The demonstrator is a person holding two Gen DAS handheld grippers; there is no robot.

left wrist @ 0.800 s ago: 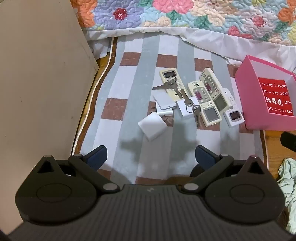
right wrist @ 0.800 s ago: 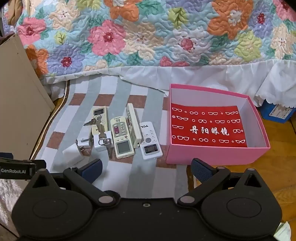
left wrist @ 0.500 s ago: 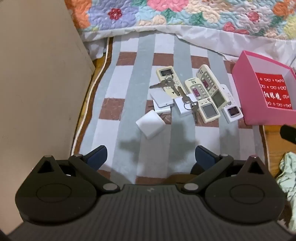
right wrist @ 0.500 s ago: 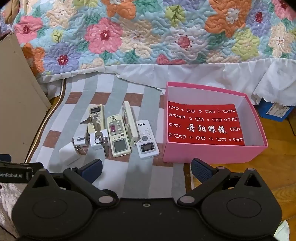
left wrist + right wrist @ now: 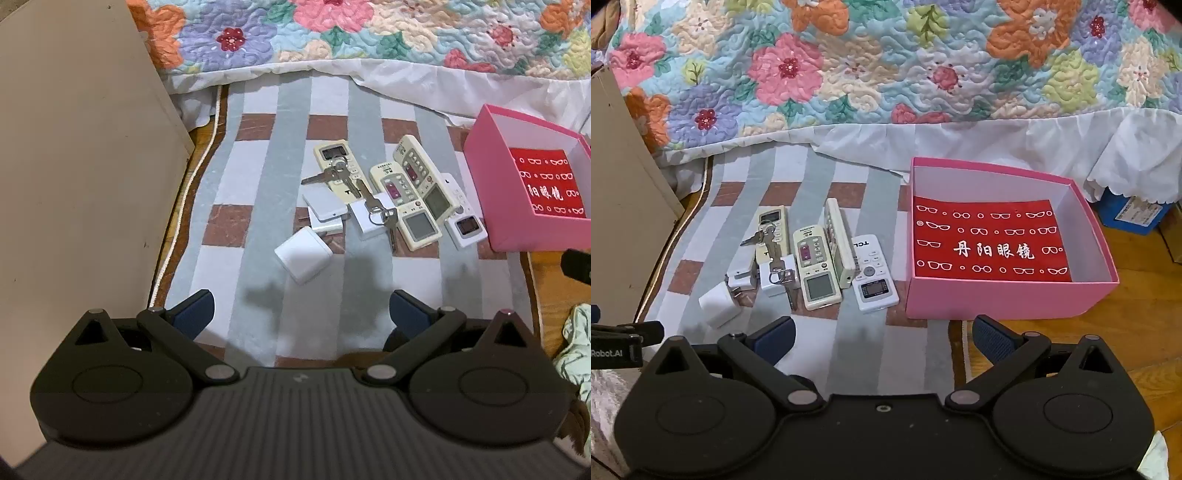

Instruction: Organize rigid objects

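Both your left gripper and right gripper hang wide open and empty. You have drifted slightly closer to the remotes, keys and chargers, which lie untouched on the rug beside the empty pink box, so sorting hasn't started.

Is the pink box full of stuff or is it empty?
Empty. The pink box has no lid on, and inside only its red printed liner shows. The remotes and keys lie outside on the mat.
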